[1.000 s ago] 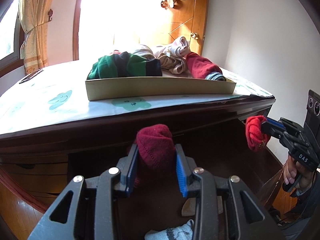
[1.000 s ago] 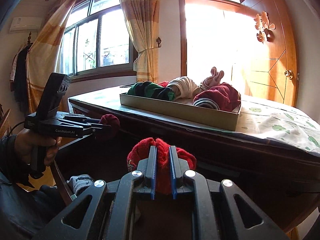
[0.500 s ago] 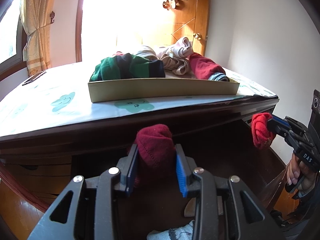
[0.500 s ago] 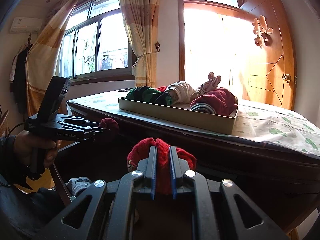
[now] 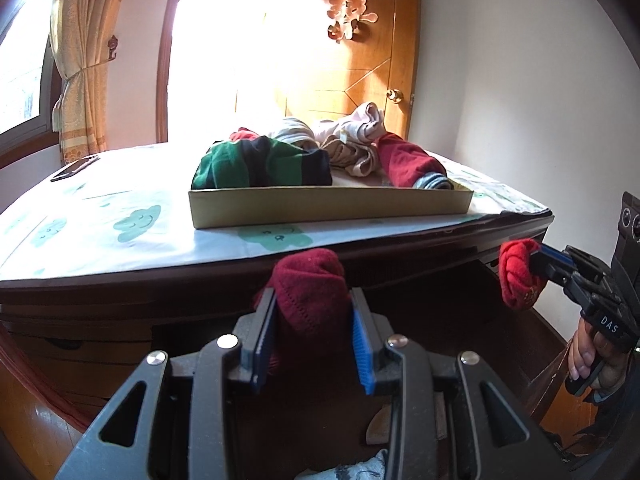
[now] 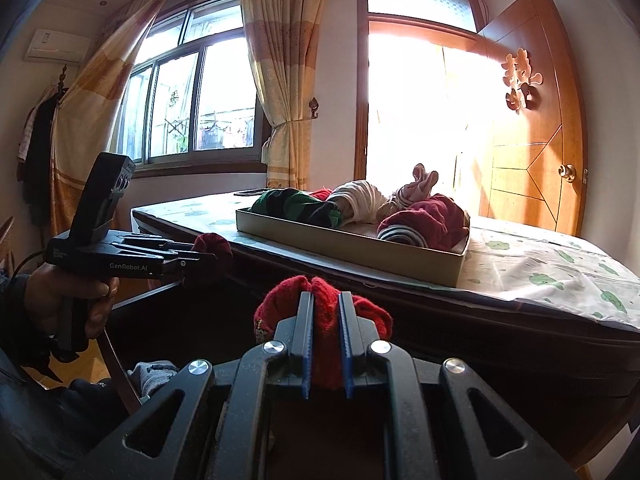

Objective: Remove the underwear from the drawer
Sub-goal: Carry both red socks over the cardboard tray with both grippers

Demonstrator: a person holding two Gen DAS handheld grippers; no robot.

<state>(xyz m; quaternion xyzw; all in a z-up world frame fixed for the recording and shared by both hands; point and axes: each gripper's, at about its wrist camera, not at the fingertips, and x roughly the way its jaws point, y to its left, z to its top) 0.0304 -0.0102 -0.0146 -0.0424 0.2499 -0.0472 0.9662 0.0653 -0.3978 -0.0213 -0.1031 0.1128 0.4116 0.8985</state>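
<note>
The left gripper (image 5: 312,344) is clenched on a dark maroon rolled garment (image 5: 310,292), fingers (image 5: 266,332) pressed into its sides with the roll bulging up past the tips — a hold low on the bundle, likely so the soft cloth cannot slip out. It is held level in front of the table (image 5: 100,220) edge, above the open drawer (image 5: 536,332), where a grey piece (image 5: 360,472) lies at the near bottom of the view. On the table, in the middle, a shallow cardboard tray (image 5: 328,208) carries rolled garments already — green-striped at left, pale ones behind, dark red at right — so it looks like the place the lifted pieces are headed. To the right, the right gripper (image 6: 326,344) pinches a brighter red rolled garment (image 6: 324,320) hard, its fingers (image 6: 304,340) nearly together with cloth spilling out both sides. Both arms hold their tools roughly horizontal, at about the height of the table edge, pointed toward the tray and well apart from each other.
</note>
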